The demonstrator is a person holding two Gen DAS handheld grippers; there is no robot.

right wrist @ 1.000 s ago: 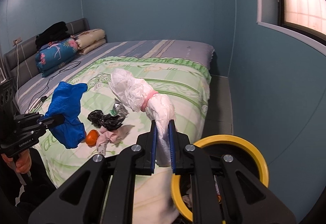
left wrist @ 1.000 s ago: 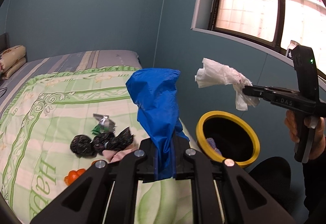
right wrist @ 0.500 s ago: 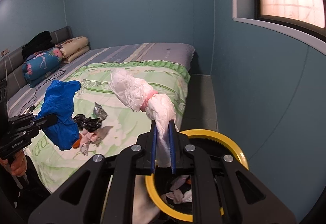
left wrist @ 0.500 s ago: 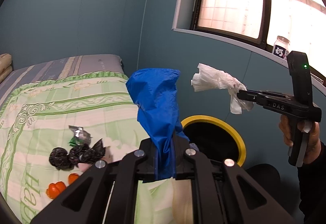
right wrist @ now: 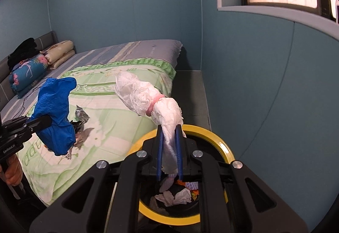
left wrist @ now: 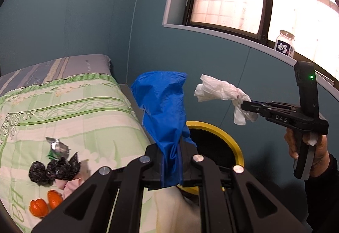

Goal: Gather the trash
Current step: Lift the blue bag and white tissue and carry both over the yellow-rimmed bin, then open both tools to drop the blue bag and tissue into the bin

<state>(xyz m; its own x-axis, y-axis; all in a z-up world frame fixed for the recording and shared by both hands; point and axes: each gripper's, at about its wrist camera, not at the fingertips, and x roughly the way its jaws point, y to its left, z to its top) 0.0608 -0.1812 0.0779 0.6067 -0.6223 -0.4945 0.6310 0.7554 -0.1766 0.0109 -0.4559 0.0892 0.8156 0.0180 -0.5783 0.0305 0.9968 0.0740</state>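
Observation:
My left gripper (left wrist: 171, 161) is shut on a crumpled blue plastic bag (left wrist: 163, 106), held in the air beside the bed edge; it also shows in the right wrist view (right wrist: 55, 114). My right gripper (right wrist: 169, 148) is shut on a white plastic bag with a pink band (right wrist: 148, 97), held above the yellow-rimmed trash bin (right wrist: 224, 146); the bag also shows in the left wrist view (left wrist: 222, 93). The bin (left wrist: 231, 142) holds tissues and scraps. On the bed lie black crumpled bags (left wrist: 53, 169), a silver-green wrapper (left wrist: 57, 146), pink cloth (left wrist: 70, 185) and orange peels (left wrist: 45, 203).
The bed with the green quilt (left wrist: 63, 106) fills the left. Pillows and dark clothes (right wrist: 31, 59) lie at its head. The blue wall and a window sill with a jar (left wrist: 285, 42) stand to the right. A narrow floor strip (right wrist: 188, 93) runs between bed and wall.
Both grippers have swung right toward the bin with their bags. The bin opening now sits directly under my right gripper and closer to my left.

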